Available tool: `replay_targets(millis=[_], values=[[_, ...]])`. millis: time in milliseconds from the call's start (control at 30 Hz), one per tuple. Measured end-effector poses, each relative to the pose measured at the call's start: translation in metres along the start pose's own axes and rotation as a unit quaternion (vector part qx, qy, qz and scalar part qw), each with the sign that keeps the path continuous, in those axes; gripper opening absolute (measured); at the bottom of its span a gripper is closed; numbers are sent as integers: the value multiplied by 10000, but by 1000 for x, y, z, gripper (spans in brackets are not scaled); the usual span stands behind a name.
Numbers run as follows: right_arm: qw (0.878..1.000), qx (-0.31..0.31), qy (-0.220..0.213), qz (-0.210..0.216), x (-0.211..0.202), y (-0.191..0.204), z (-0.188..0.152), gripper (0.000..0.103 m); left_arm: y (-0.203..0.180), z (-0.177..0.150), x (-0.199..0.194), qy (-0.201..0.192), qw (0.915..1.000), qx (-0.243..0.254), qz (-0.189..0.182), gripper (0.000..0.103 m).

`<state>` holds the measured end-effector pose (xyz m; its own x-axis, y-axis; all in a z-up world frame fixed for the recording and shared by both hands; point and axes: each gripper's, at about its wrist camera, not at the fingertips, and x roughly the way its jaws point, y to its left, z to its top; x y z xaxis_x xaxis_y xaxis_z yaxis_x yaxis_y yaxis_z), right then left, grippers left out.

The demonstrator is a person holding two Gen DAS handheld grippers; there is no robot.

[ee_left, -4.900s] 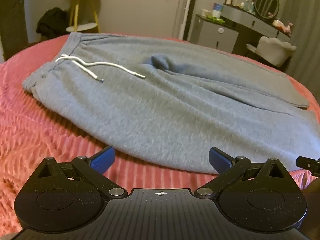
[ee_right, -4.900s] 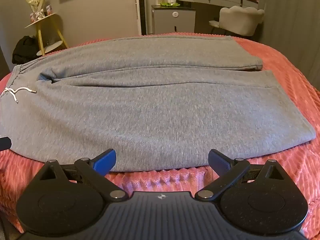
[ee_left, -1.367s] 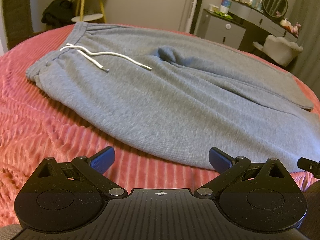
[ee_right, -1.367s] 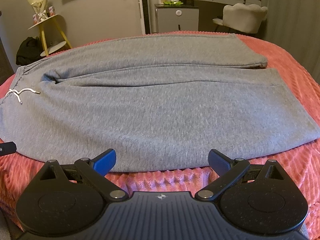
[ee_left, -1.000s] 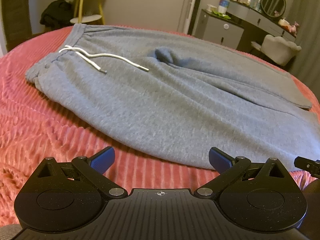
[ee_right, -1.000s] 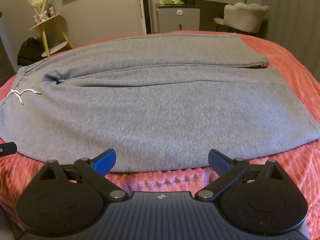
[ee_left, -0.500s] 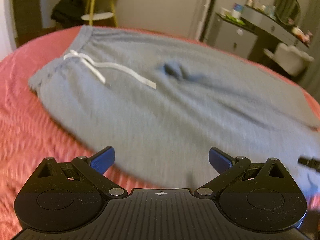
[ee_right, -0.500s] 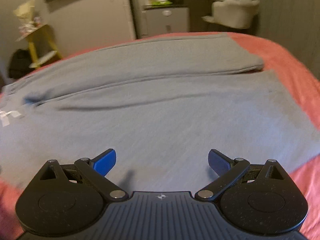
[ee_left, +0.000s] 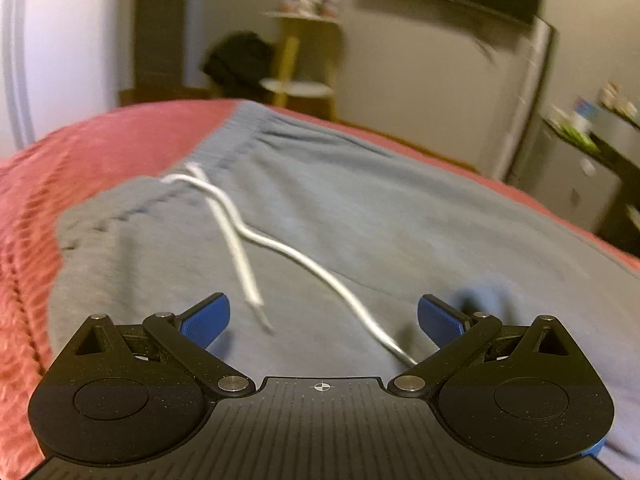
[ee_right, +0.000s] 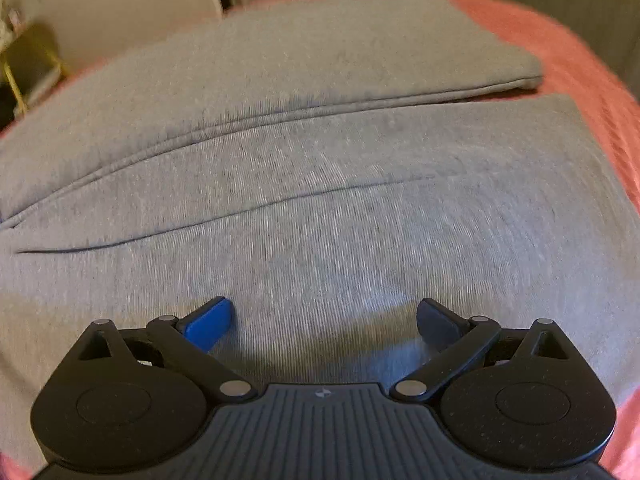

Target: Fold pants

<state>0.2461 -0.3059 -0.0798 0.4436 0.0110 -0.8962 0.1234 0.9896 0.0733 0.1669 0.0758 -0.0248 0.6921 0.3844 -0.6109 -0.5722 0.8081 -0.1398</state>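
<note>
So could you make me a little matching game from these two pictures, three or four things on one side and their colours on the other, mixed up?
Things:
1. pants
2. drawstring
3. bedspread
4. finger pads of the left gripper

Colours:
A. blue
B. salmon red
C. grey
D. white

Pairs: 1-C, 2-D, 3-B, 4-A
</note>
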Motion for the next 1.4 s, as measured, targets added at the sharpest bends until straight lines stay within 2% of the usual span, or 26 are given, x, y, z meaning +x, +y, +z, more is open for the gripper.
replay_targets(millis=[33, 100, 167, 233, 300, 367, 400, 467, 533, 567, 600, 633, 767, 800, 900, 967, 1033, 1067, 1100, 1133, 1200, 1267, 1333, 1400], values=[[9997, 215, -19, 125, -2, -3, 18, 99, 8, 1, 5, -78, 9998, -158, -13, 103], [9961, 642, -354, 493, -5, -8, 64, 99, 17, 1, 13, -110, 9993, -336, -90, 103], [9902, 1047, -725, 570, 5, -8, 125, 99, 28, -1, 21, -39, 9984, -526, -219, 103], [9834, 1451, -917, 583, 25, -8, 180, 98, 35, -4, 28, -32, 9976, -626, -297, 103], [9742, 2007, -943, 418, 54, -10, 233, 87, 38, -7, 33, -148, 9969, -701, -332, 103], [9669, 2412, -780, 300, 82, -11, 272, 80, 40, -11, 40, -318, 9968, -665, -317, 103], [9625, 2609, -712, 228, 94, -12, 286, 74, 39, -13, 44, -399, 9968, -635, -260, 103], [9555, 2903, -515, 47, 117, -12, 304, 73, 32, -17, 51, -498, 9976, -446, -156, 103], [9536, 2960, -405, -377, 130, -9, 312, 71, 23, -19, 54, -530, 9983, -229, 34, 103], [9536, 2932, -412, -549, 132, -6, 315, 63, 20, -20, 56, -562, 9982, -164, 91, 103], [9536, 2887, -433, -734, 134, -7, 317, 46, 19, -20, 59, -563, 9982, -149, 129, 103], [9536, 2817, -429, -970, 134, -6, 319, 39, 19, -19, 60, -567, 9981, -171, 141, 103], [9563, 2616, -495, -1206, 129, -8, 312, 8, 28, -11, 65, -556, 9976, -413, -66, 103], [9562, 2608, -625, -1169, 122, -6, 310, 6, 31, -10, 65, -555, 9972, -474, -135, 103], [9518, 2646, -1106, -1090, 88, -2, 295, 6, 41, -7, 62, -504, 9960, -620, -389, 103], [9508, 2557, -1501, -896, 52, -3, 267, 5, 53, -3, 56, -438, 9928, -849, -717, 103], [9475, 2547, -1818, -658, 24, -10, 236, 5, 70, 1, 45, -412, 9819, -1464, -1126, 103], [9467, 2491, -1963, -560, 11, -13, 217, 5, 80, 5, 37, -342, 9730, -1813, -1384, 103], [9459, 2446, -2075, -479, -2, -18, 194, 5, 84, 9, 30, -250, 9678, -1962, -1555, 100], [9455, 2432, -2132, -387, -14, -24, 167, 5, 84, 14, 24, -206, 9673, -1913, -1653, 92], [9447, 2460, -2163, -185, -30, -38, 115, 5, 78, 24, 5, -292, 9709, -1504, -1842, 86], [9430, 2575, -2109, -67, -33, -53, 72, 5, 70, 35, -7, -279, 9671, -1294, -2171, 86], [9453, 2710, -1817, 72, -23, -67, 38, 5, 66, 45, -3, -44, 9551, -1513, -2546, 86], [9478, 2819, -1461, 288, -9, -81, 19, 6, 57, 58, 19, 476, 9402, -1749, -2884, 85]])
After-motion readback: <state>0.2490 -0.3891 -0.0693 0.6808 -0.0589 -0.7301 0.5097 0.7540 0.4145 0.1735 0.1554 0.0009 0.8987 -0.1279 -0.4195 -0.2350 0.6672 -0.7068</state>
